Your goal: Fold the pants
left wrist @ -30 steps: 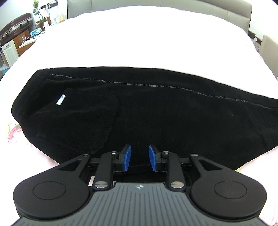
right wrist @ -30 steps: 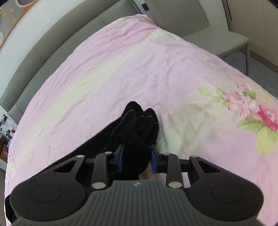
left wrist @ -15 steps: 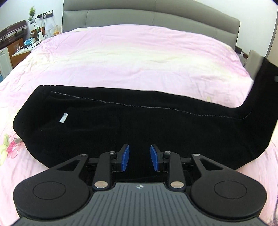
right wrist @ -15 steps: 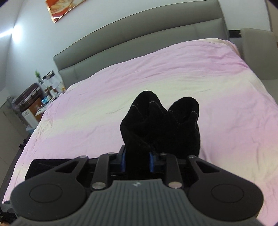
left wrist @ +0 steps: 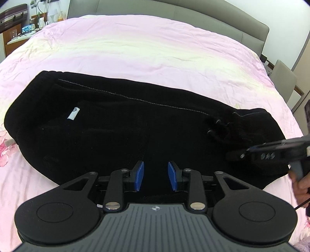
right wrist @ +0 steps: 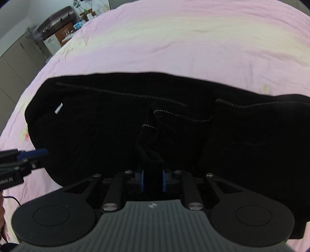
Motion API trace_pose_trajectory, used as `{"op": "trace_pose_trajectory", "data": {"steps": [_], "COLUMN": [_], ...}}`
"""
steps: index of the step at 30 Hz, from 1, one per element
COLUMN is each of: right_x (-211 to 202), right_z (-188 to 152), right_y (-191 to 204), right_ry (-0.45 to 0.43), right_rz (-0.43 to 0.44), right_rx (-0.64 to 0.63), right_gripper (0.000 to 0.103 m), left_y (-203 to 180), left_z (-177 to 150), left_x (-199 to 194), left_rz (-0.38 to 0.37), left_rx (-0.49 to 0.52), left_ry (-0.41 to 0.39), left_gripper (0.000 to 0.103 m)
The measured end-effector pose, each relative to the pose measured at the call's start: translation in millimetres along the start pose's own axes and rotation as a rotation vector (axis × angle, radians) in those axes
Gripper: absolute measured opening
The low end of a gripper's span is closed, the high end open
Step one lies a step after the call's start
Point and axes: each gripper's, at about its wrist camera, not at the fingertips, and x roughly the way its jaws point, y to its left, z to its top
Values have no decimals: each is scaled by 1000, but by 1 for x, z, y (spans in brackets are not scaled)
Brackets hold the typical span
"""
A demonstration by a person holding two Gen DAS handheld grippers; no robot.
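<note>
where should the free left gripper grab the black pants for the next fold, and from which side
Probably the waistband end, the thick rounded edge by the white tag, approached from the camera's left, off the pink bedsheet. That edge lies flat and exposed. The left gripper hangs open over the middle; the right gripper, closing, holds the cuffs.

bed [left wrist: 155,44]: pink floral sheet | headboard [left wrist: 193,17]: grey, padded | nightstand [left wrist: 17,36]: cluttered, far left | chair [left wrist: 283,77]: grey, right

Leg ends carried across and doubled over

The right gripper [right wrist: 153,181], jaws closing on the cuffs [right wrist: 155,124], has swung them over the black pants [left wrist: 135,126]; the left gripper [left wrist: 156,178] has opened slightly.
</note>
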Motion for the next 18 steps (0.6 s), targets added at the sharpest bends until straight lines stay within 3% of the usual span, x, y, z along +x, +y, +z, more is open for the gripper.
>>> {"op": "trace_pose_trajectory", "data": {"steps": [3,7,14,15,18], "right_x": [12,-11,-28,-23,-1], "right_z": [-9,-2,16,17,21], "right_y": [4,10,-13,-16,-21], "right_ry": [27,17,-30,-25,-3], "right_rz": [17,49,-163,-177,-168], "right_rx": [-23,-77,-167,-163,-153], "right_gripper": [35,42,51,59,62], "left_y": [-2,-10,-39,-42,-51], "left_z": [1,7,27,29,36], "left_x": [6,12,45,51,70], "left_rz": [-34,-116,-203,-214,-246], "left_rx": [3,-3,-44,-55,-88], "left_ry": [10,5,39,49,71], "left_gripper": [38,40,41,41,41]}}
